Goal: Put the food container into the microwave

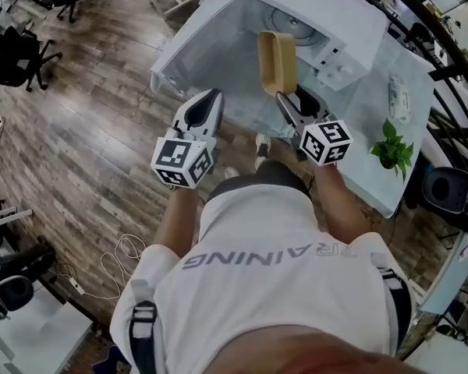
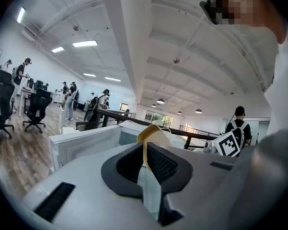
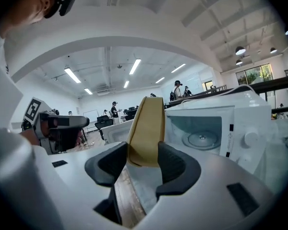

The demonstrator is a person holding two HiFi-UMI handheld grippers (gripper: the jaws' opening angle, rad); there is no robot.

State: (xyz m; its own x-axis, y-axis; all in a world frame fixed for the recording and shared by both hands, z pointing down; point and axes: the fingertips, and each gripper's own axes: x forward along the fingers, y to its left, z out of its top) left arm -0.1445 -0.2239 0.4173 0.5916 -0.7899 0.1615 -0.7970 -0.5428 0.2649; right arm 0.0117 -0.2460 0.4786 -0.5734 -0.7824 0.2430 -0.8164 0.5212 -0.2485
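A wooden floor (image 1: pixel 78 115) takes up the left of the head view. To its right is a pale tabletop (image 1: pixel 363 123) carrying a white microwave (image 1: pixel 327 14). The microwave door (image 1: pixel 199 53) is swung wide open to the left. The cavity faces the person, and the glass turntable (image 3: pixel 201 139) shows inside it. The person, in a white shirt (image 1: pixel 273 271), stands at the tabletop's near edge with both arms stretched forward.

The food container (image 1: pixel 277 57) is a tan, oblong tray, off the tabletop and in the air just in front of the open cavity. The right tool (image 1: pixel 287 98) has its jaws closed on the container's near end, with one dark pad against each side. The container's long axis runs in line with that tool, straight out from the jaws. Its far end points at the microwave opening and sits at about the cavity's front edge in the head view. In the right gripper view it rises narrow and tall from between the pads, just left of the cavity.

The left tool (image 1: pixel 215 96) is beside the open door, left of the container and apart from it. Its jaws are drawn together to a narrow slit with nothing gripped.

A small green potted plant (image 1: pixel 390 148) stands at the right end of the tabletop. A slim white object (image 1: pixel 400 100) lies behind it.
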